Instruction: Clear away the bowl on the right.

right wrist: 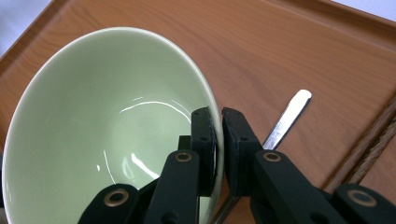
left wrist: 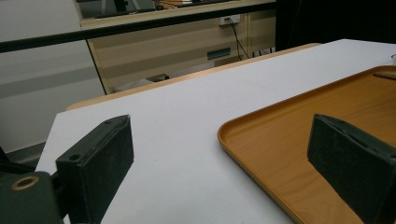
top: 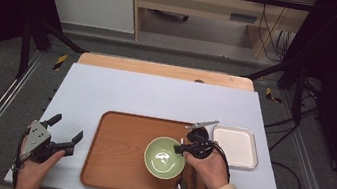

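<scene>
- We are seeing the green bowl (top: 164, 157) sitting on the wooden tray (top: 120, 133), toward its right half.
- We are noting the right gripper (right wrist: 217, 135) pinching the bowl's right rim, one of its fingers (right wrist: 201, 140) inside the wall and one outside.
- A spoon (right wrist: 286, 120) and chopsticks (right wrist: 373, 140) are lying on the tray beside the bowl.
- A white dish (top: 234, 146) is resting just right of the tray on the bench (top: 156, 95).
- We are recording the left gripper (top: 65, 134) hovering left of the tray, fingers wide and holding nothing.
</scene>
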`<state>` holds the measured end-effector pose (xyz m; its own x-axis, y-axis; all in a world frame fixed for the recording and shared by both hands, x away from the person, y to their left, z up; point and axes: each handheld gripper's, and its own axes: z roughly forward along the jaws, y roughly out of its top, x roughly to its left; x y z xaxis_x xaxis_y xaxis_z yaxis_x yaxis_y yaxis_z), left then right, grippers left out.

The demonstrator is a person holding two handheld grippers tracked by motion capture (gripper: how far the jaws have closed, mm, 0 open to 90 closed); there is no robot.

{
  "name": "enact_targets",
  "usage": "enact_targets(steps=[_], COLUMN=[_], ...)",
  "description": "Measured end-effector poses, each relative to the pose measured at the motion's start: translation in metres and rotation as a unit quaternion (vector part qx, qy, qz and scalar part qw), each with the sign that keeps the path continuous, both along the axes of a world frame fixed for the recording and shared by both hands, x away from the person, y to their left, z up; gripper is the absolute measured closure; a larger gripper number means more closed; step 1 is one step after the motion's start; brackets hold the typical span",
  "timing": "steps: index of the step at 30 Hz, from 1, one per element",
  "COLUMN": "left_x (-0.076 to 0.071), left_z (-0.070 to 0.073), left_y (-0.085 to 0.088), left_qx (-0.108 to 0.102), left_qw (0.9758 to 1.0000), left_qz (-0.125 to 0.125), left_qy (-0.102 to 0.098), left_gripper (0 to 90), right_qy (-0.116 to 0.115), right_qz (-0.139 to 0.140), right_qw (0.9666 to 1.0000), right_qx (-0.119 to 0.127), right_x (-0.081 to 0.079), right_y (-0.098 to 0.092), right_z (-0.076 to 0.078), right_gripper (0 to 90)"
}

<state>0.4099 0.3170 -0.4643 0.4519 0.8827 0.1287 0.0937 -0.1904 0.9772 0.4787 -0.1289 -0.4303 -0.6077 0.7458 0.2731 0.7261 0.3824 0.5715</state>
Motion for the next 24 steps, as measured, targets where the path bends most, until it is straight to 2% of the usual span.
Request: enact_targets(steps=[16, 24], left_x=[0.0003, 0.0002], left_z=[-0.0002, 0.0002], left_y=[-0.0009, -0.0001], left_qx=[0.001, 0.001], left_qw=[1.0, 1.0], left_qz=[-0.002, -0.001], left_qy=[0.0, 0.0], left_gripper=[6.9, 6.9], right_qy=[0.008, 0.004], right_qz=[-0.007, -0.009], right_qw=[0.9999, 0.9999], right_qx=[0.007, 0.011], right_x=[0.0028, 0.0031], right_y=[-0.0009, -0.0002], right_z=[-0.0019, -0.0037], right_gripper=[83.2, 83.0])
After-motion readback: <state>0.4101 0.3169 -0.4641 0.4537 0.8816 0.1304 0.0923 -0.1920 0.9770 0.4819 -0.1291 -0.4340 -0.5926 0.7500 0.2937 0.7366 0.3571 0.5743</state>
